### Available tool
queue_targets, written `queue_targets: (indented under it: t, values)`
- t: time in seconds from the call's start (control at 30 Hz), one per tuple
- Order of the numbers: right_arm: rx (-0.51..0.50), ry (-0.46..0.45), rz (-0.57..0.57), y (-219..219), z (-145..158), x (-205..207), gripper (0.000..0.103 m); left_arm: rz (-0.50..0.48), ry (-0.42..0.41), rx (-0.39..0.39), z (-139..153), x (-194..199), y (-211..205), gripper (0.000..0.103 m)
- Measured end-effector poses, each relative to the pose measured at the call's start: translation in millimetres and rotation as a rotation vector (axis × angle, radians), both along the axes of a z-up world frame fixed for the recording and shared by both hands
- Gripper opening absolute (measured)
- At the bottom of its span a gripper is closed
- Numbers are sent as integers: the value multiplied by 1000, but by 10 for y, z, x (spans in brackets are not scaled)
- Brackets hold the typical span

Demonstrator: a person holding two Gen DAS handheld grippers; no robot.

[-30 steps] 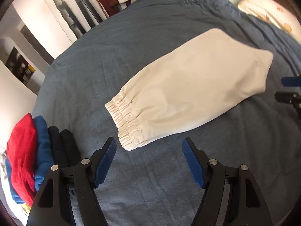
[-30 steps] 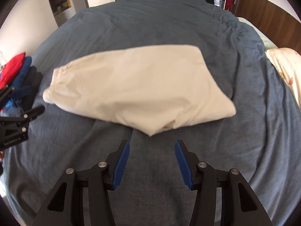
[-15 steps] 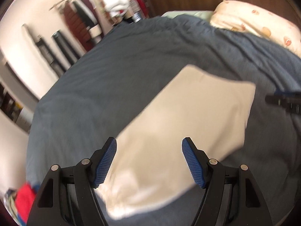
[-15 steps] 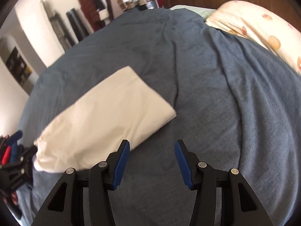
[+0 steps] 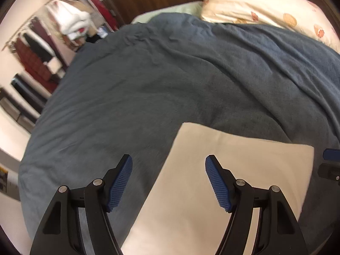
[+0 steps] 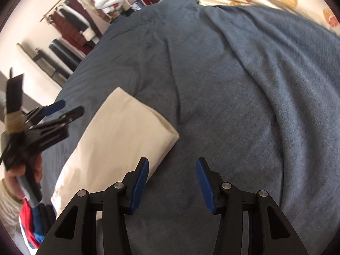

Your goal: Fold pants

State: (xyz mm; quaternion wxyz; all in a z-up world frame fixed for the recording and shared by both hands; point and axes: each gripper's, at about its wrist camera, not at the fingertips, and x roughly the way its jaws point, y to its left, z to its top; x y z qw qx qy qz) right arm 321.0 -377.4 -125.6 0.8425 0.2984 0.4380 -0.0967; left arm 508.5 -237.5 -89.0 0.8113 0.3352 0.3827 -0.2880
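Pants of cream cotton, already doubled into one long flat band, lying flat on the slate-blue fleece bed cover, with the square end toward the headboard side and the gathered cuffs toward the near left of the right wrist view.

Judged to be between folds: lengthwise fold done, crosswise fold not yet begun.

Left claw spread wide, empty, hanging over the band's long left edge, with cloth under one pad and bare cover under the other. Right claw half spread, just narrowed a little with nothing between the pads, poised over bare cover just beside the band's blunt corner; not touching it.

Next move, probably: lower both claws to one short end, pinch both corners through all layers, lift and carry that end over toward the other. Calls for a level, matched pull to keep the edges aligned.

Edges: long sides straight, far end crisp, corner by the right claw rounded and thick. Plenty of open cover beyond and to the right. Cream floral pillow well apart at the head. Red and blue folded clothes pile near the cuff end, crowding that side.
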Motion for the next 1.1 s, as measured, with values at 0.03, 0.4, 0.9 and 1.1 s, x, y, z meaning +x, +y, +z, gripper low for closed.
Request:
queue_targets:
  t: [0.03, 0.4, 0.9, 1.1]
  values:
    - [7, 7, -8, -23, -18, 27, 48, -21, 9, 8, -41, 19, -47, 71]
    - [143, 32, -81, -69, -162, 312, 48, -116, 147, 45, -378, 444, -381, 71]
    - [142, 88, -142, 19, -327, 484, 46, -165, 404, 41, -745, 798, -517, 37]
    - [138, 80, -146, 45, -347, 483, 46, -144, 378, 18, -583, 798, -456, 13]
